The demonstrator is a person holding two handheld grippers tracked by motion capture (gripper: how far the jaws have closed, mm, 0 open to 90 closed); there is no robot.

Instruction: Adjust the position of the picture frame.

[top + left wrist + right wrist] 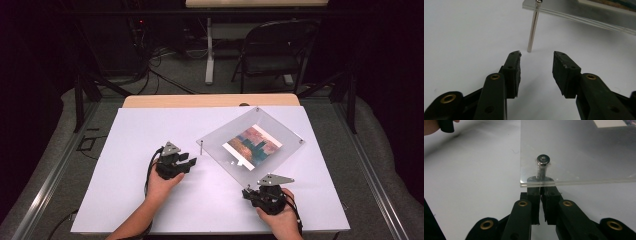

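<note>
With the right hand-held gripper (541, 195) clenched on the near standoff post (541, 171) under the clear acrylic photo frame (250, 142) at centre right of the table (150, 130), the left hand-held gripper (536, 62) stands released just short of the left post (533, 30), so next it likely must advance and clamp it.

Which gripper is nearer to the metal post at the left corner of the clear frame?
Left. The left gripper faces the metal post closely; the right gripper is at another corner.

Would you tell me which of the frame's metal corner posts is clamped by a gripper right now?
The near-corner post, under the clear panel, is clamped by the right gripper. The left-corner post stands free ahead of the left gripper, whose jaws are apart.
</note>
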